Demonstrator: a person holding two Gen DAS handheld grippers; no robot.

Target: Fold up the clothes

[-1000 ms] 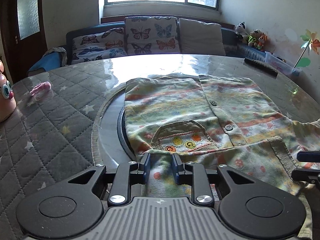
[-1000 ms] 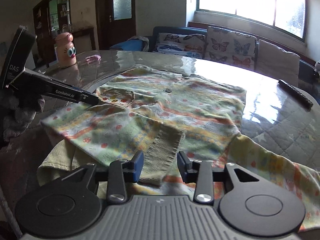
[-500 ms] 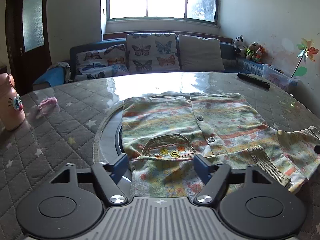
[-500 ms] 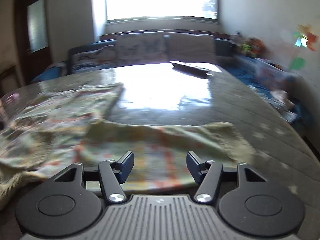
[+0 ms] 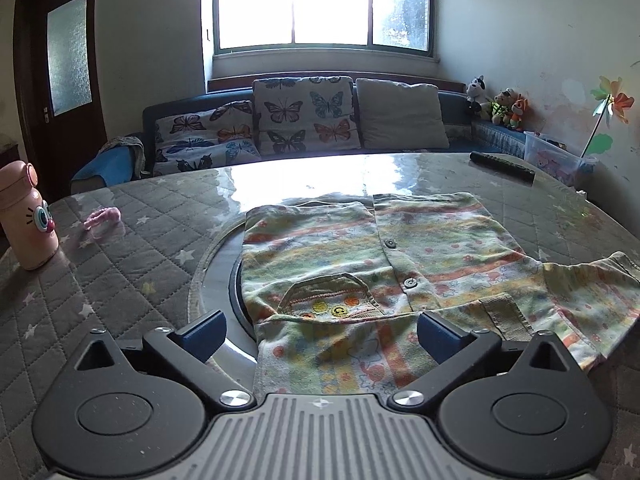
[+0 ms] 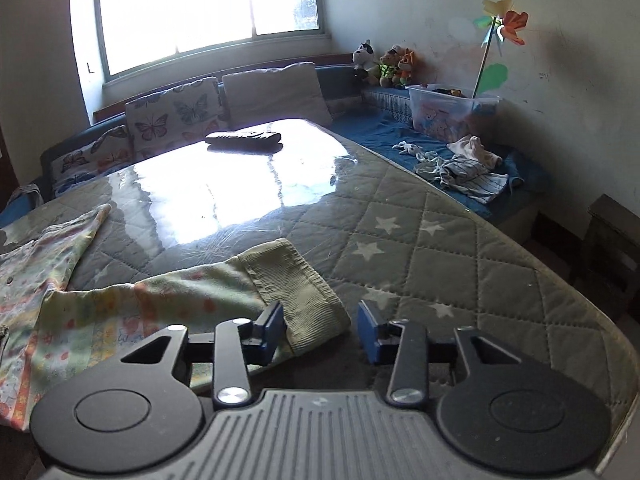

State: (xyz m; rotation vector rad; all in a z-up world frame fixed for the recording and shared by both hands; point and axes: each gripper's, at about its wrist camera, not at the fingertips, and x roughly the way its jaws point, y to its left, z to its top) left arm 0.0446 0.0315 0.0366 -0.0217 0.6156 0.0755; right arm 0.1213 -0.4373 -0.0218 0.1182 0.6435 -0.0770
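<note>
1. The patterned shirt (image 5: 384,264) lies button-side up in the middle of the quilted table (image 5: 132,264), one sleeve folded across its lower front.
2. The left gripper (image 5: 322,330) is spread wide, holding nothing, above the shirt's near hem.
3. The right gripper (image 6: 320,330) is parted and holds nothing; the ribbed cuff (image 6: 304,296) of the other sleeve lies between its fingers, close beside the left one.
4. Right of that cuff, bare quilt runs to the table's curved edge (image 6: 520,240).
5. A remote (image 6: 244,138) lies well apart at the far side.
6. A pink bottle (image 5: 26,216) stands near the left edge.
</note>
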